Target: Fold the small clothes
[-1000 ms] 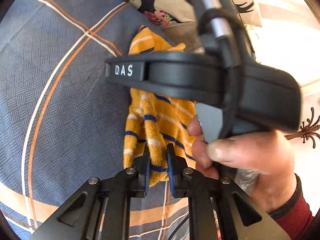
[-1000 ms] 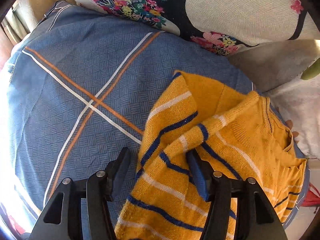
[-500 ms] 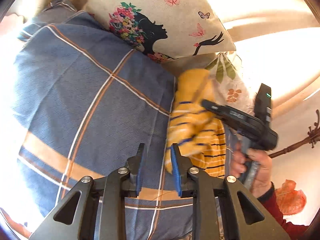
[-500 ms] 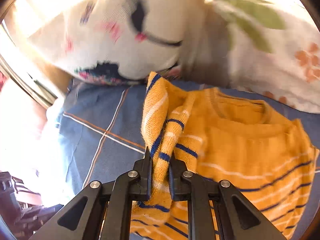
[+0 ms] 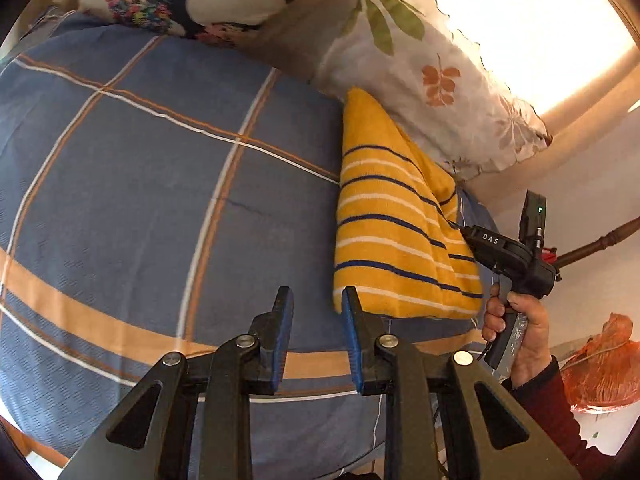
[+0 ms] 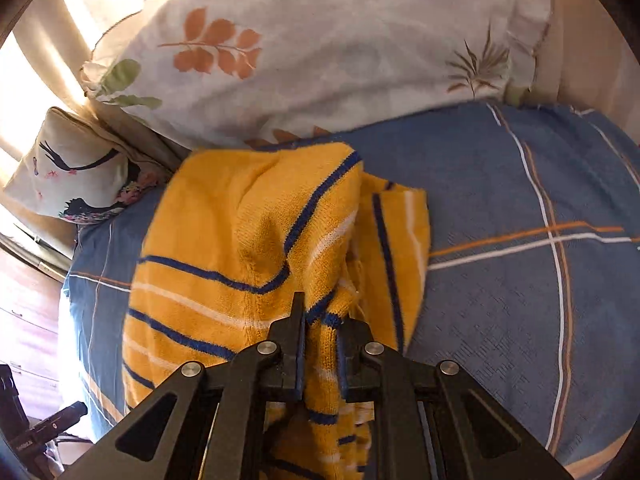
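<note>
I see the yellow striped sweater [image 5: 396, 236] on the bed [image 5: 160, 200], against the leaf-print pillow [image 5: 440, 80]. My right claw [image 6: 320, 344] clamps its fabric; my left claw [image 5: 316, 340] stands slightly apart, empty, beside its hem.

Left hand-held gripper [image 5: 316, 344] parted (empty) — right [image 6: 320, 354] clamped.

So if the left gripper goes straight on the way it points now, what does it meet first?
Probably the blue plaid bedcover; nothing lies between the left gripper and it. The yellow sweater lies just to the right.
</note>
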